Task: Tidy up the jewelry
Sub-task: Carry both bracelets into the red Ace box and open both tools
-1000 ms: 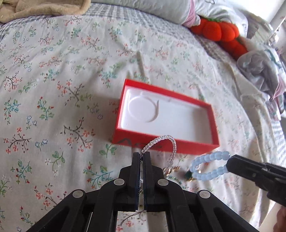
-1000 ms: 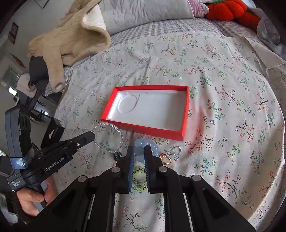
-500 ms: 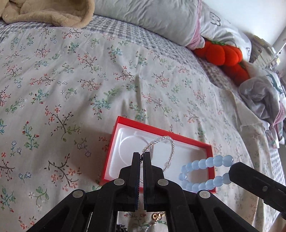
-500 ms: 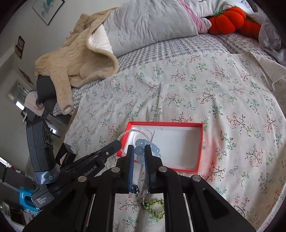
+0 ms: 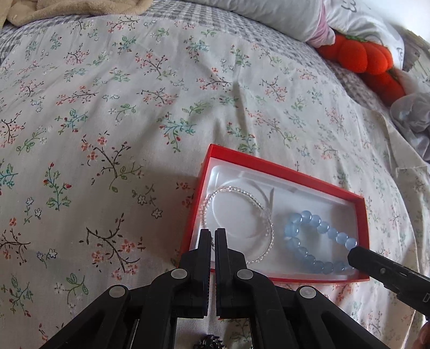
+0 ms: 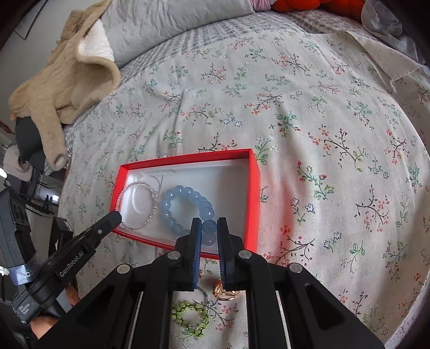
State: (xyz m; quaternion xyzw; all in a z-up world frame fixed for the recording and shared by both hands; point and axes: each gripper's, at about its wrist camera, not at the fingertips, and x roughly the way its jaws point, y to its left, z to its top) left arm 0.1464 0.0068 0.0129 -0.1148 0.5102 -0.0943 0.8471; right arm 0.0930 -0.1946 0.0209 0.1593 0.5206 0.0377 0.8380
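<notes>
A red box (image 5: 282,170) (image 6: 254,193) with a white liner lies on the floral bedspread. In its left part rests a clear bead bracelet (image 5: 236,222) (image 6: 137,206). My left gripper (image 5: 212,236) (image 6: 114,216) is shut on that bracelet's near side, at the box's near left corner. A blue bead bracelet (image 5: 317,241) (image 6: 188,209) lies beside it in the middle of the liner. My right gripper (image 6: 209,228) (image 5: 354,252) is shut on one of its blue beads, just over the near wall.
A green bead bracelet (image 6: 190,316) and a gold ring (image 6: 224,291) lie on the bedspread under my right gripper. A dark beaded piece (image 5: 209,345) lies below my left. A beige jacket (image 6: 67,80), grey pillow (image 6: 166,24) and orange plush (image 5: 365,57) are at the far side.
Both grippers came forward and down over the box. The two bracelets, which hung in the air from the fingertips, now lie on the white liner, still gripped.
</notes>
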